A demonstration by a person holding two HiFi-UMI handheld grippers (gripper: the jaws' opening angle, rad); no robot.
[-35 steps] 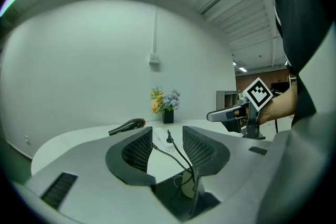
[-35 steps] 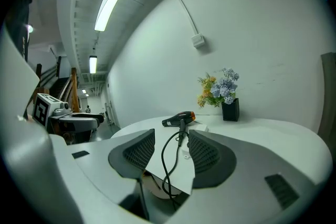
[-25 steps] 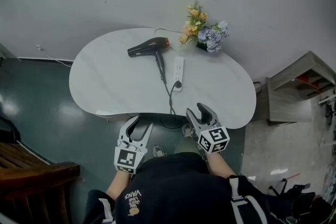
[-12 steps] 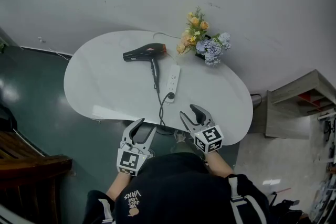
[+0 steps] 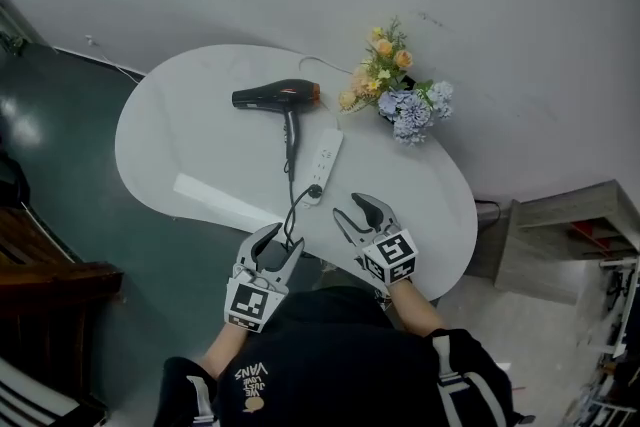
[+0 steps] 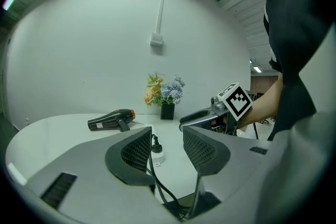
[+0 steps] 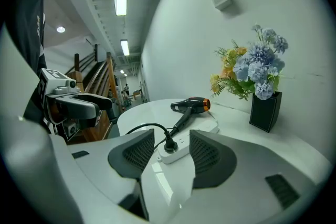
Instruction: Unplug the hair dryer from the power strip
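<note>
A black hair dryer [image 5: 275, 96] with an orange ring lies on the white table [image 5: 190, 145]. Its black cord [image 5: 291, 215] runs to a plug [image 5: 313, 192] seated in the near end of the white power strip [image 5: 323, 158]. My left gripper [image 5: 272, 241] is open at the table's near edge, and the cord drops through the gap between its jaws with no pad pressing on it. My right gripper [image 5: 358, 212] is open over the near edge, just right of the plug [image 7: 169, 143]. In the right gripper view the strip [image 7: 181, 147] lies straight ahead, with the dryer [image 7: 191, 106] behind it.
A black vase of yellow and blue flowers [image 5: 400, 95] stands at the table's back right by the wall. A white cable [image 5: 315, 63] leads off behind the dryer. A wooden bench [image 5: 40, 265] is on the left and a grey shelf unit [image 5: 570, 235] on the right.
Both grippers have moved forward to the table's near edge. The left one now has the hanging cord between its jaws, and the right one has come close to the plug.
</note>
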